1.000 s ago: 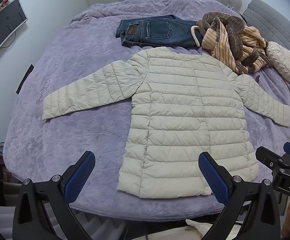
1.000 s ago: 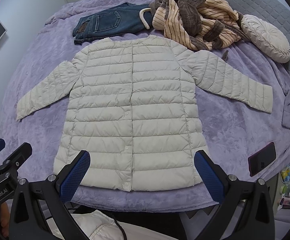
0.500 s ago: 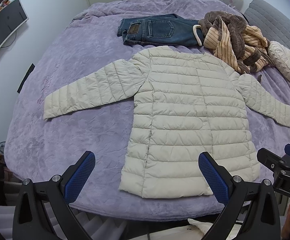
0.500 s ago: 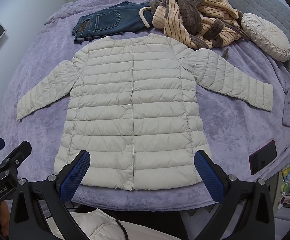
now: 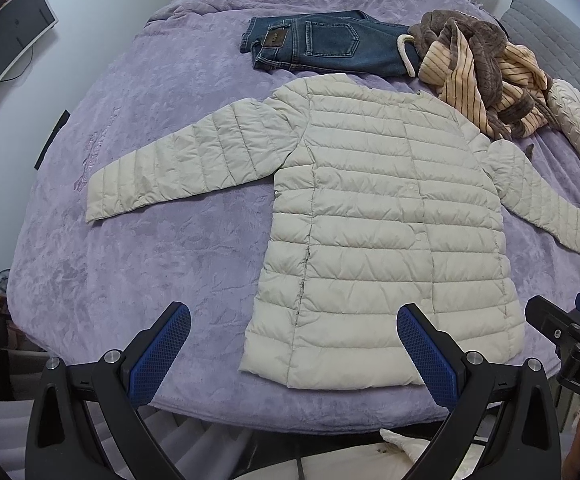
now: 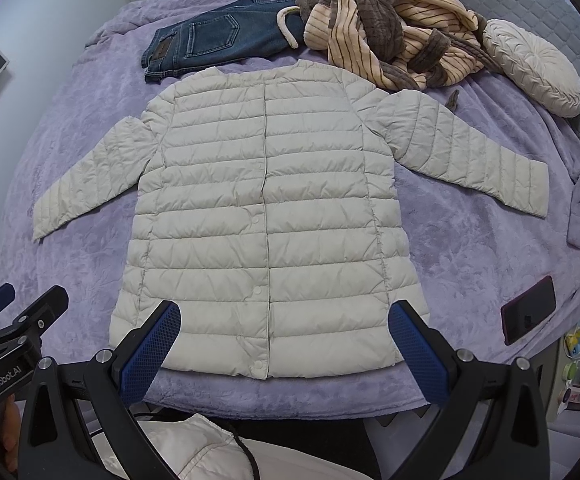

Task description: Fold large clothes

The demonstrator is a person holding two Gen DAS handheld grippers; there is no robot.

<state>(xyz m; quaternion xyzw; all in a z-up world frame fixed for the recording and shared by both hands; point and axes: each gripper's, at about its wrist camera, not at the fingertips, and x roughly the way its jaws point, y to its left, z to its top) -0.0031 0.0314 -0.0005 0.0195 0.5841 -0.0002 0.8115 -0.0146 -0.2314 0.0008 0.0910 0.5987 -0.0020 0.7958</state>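
Puffer jacket point(image 6: 269, 216) is spread flat on the purple bed point(image 5: 149, 260), sleeves out, hem at the near edge. Both claws hang released just short of that hem, gripping nothing: left claw point(image 5: 294, 356) near its left corner, right claw point(image 6: 283, 346) centred (jeans point(image 5: 322, 46) lie beyond the collar).

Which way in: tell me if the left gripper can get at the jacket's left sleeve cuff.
Probably yes: the left gripper is open, and only bare purple bedspread lies before the sleeve cuff; nothing rests on it.
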